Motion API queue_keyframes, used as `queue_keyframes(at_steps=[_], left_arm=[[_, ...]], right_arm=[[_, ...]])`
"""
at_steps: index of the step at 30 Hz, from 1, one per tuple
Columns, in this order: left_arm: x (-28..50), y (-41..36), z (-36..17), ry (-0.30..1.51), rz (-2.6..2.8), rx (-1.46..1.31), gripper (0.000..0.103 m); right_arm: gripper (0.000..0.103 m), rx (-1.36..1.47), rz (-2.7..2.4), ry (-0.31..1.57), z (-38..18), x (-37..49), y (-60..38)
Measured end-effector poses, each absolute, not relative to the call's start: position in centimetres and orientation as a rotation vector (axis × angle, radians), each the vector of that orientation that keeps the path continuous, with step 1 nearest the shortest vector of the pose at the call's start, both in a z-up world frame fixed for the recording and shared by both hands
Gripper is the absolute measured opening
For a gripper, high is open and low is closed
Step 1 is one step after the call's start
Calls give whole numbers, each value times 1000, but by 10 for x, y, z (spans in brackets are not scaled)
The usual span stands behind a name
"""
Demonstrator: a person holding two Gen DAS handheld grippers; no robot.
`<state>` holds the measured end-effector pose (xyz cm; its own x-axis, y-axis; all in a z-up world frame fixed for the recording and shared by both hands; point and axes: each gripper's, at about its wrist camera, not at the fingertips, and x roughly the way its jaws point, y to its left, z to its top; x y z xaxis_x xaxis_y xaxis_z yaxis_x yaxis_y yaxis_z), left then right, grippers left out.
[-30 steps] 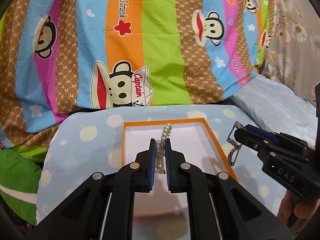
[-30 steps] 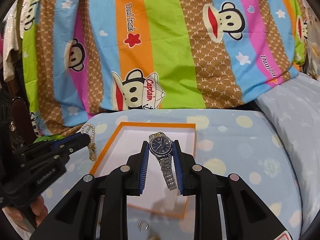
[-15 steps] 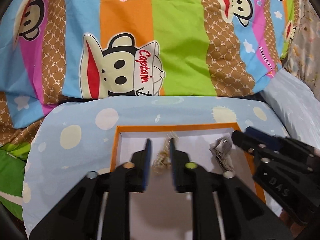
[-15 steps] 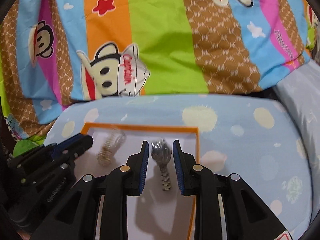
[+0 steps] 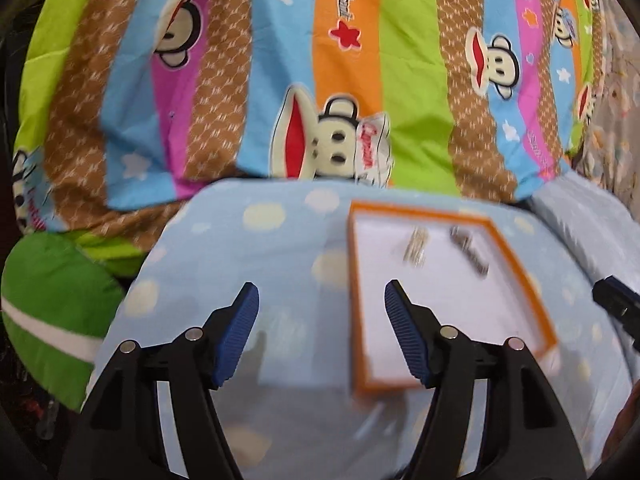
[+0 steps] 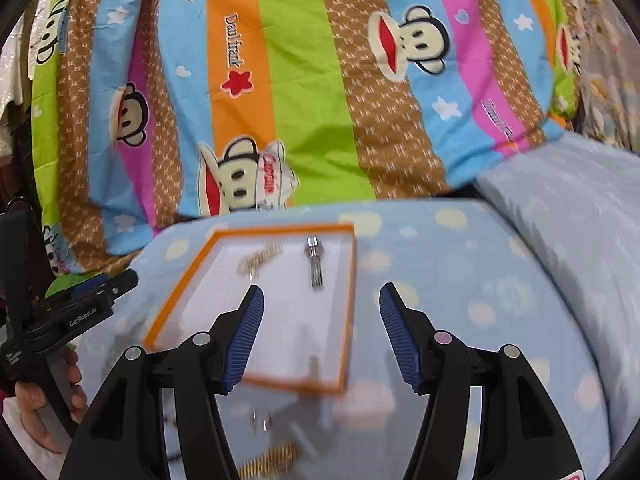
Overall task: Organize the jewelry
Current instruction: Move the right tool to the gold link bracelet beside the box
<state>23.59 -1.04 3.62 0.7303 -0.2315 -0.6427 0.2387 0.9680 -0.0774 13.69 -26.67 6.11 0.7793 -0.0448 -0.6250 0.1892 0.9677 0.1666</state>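
Right wrist view: right tongs [image 6: 322, 336] and left tongs [image 5: 322, 332] both spreading, nothing between them. Watch [image 6: 314, 258] and pearl bracelet [image 6: 258, 260] lie apart inside orange-rimmed tray [image 6: 176, 284] on the bed. Risk: loose pieces below tray (blurred, gold coil [image 6: 270, 460]) could snag in soft bedding.

Both fisheye views were brightly and evenly lit, with strong, saturated colour and no glare. Motion blur smeared the striped cartoon blanket [image 5: 340, 80], the spotted blue cushion [image 5: 248, 248] and the orange-rimmed box [image 6: 280, 227]; the watch [image 6: 314, 262] and pearl bracelet [image 6: 258, 260] inside it were streaked and soft. The left tongs [image 5: 320, 312] and right tongs [image 6: 322, 312] stayed sharp. Soft grey shadows lay on the cushion under them. Straight lines bowed toward the frame edges, and the corners went black.
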Motion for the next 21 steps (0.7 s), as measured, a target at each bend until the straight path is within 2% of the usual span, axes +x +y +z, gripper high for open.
queue_keyframes(at_steps=[4,8,16,18,20,21], left_arm=[[198,5,11,773,-298,19,63],[171,11,9,769,-323,-7,63],[142,6,-3,808,-338,-5,63],[139,8,-2,806,-330,-12,65],[137,10,-2,815,-327,-21,65],[135,11,-3,817,-327,-24,65]], right_arm=[[60,313,-129,720,36,102,-260],[60,345,-109,737,26,83,-242],[60,302,-88,781,11,82,-211],[56,296,-76,790,8,83,-207],[38,285,-73,800,7,84,-204],[35,286,-73,803,6,84,-204]])
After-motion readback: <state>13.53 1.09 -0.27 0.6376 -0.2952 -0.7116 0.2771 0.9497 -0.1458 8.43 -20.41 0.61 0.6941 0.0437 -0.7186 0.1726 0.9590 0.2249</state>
